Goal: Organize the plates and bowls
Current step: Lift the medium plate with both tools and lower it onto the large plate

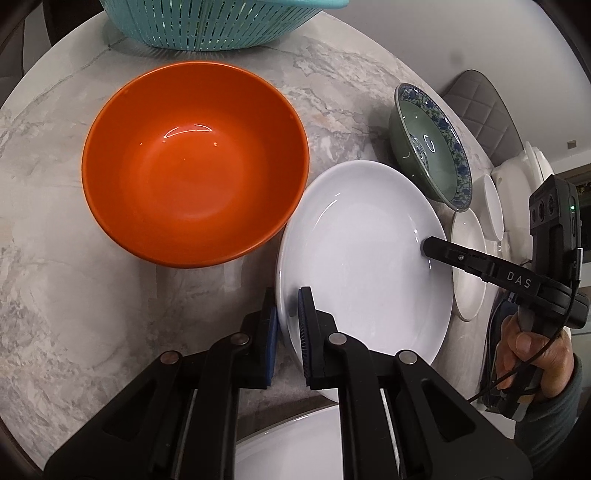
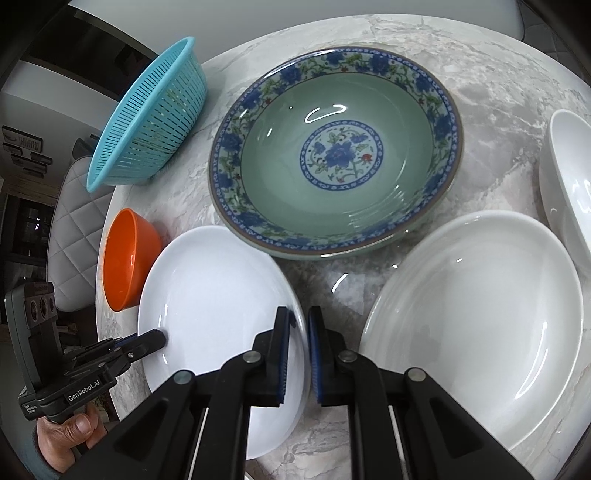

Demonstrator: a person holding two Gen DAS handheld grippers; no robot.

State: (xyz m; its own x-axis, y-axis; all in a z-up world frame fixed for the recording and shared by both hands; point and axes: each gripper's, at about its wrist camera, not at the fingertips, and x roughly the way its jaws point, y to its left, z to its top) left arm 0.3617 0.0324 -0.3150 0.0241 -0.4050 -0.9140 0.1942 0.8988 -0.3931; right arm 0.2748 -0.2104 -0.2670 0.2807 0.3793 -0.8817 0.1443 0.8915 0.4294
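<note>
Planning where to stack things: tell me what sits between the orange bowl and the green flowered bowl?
The white plate, gripped by both grippers at opposite rims, sits between the orange bowl and green flowered bowl; right wrist view.

We see bare marble table (image 2: 509,110) beyond the green bowl (image 2: 334,155); orange bowl (image 1: 194,162) and colander (image 1: 207,22) crowd the left.

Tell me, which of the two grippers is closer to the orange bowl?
Left. The left gripper clamps the white plate's rim on the side next to the orange bowl; the right gripper clamps the plate's opposite rim, farther away.
</note>
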